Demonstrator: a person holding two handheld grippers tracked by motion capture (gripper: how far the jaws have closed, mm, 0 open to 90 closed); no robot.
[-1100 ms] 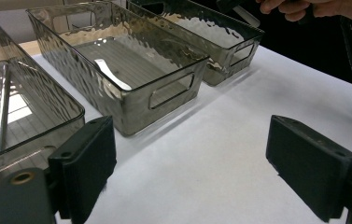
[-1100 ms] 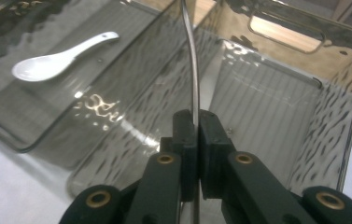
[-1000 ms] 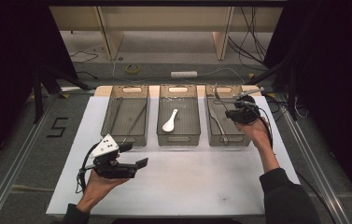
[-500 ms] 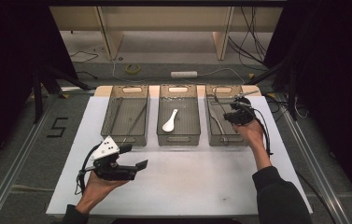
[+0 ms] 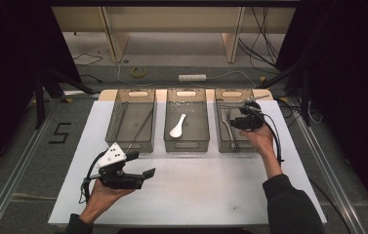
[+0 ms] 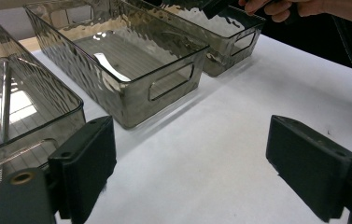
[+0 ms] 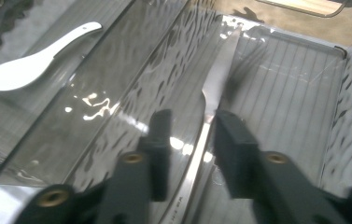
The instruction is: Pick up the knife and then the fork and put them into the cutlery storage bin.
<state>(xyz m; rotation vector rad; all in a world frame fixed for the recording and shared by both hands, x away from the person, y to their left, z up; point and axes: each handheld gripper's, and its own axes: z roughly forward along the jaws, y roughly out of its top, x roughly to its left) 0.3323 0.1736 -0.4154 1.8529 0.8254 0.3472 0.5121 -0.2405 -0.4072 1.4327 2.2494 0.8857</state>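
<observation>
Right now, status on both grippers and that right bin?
Right gripper just opening, metal utensil lying between jaws in right bin. Left gripper open, nothing held. Nothing in the way.

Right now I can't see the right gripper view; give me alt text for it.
The right gripper has its jaws parted either side of a metal knife lying in the right bin, having just opened off it. A white spoon lies in the neighbouring bin.
</observation>
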